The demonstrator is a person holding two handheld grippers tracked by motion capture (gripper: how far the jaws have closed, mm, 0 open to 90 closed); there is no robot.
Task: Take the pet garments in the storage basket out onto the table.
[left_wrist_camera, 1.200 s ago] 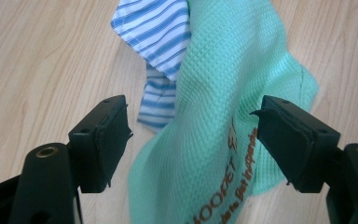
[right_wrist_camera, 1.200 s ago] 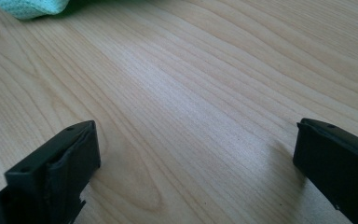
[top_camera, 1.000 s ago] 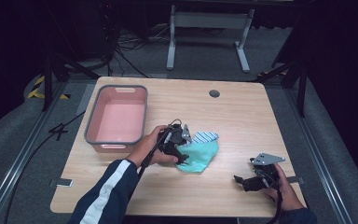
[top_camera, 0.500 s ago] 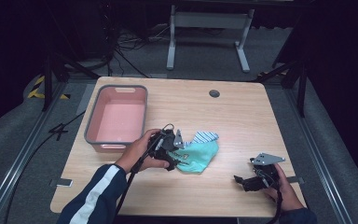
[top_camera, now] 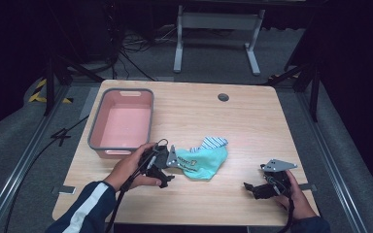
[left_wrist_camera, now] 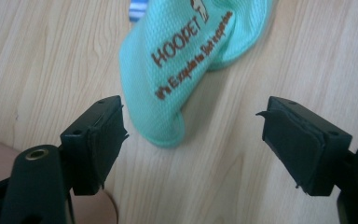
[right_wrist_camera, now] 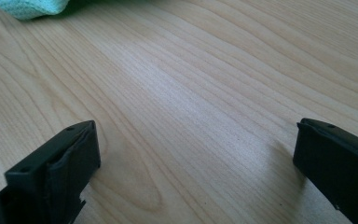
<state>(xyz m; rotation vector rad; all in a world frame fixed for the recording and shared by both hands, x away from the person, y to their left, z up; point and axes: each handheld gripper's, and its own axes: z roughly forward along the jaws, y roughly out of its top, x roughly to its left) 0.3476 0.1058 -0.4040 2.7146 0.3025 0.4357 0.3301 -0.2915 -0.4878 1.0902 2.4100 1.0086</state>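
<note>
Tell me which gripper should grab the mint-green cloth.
Left. The left gripper sits beside the cloth, jaws open toward its end; the right gripper rests farther away over bare table.

You see mint-green cloth [top_camera: 205, 163] with brown lettering, blue-white striped piece [top_camera: 214, 142] beside it, pink tub [top_camera: 122, 124] with grey rim, light wood-grain table [top_camera: 252, 126], black gripper pads.
</note>
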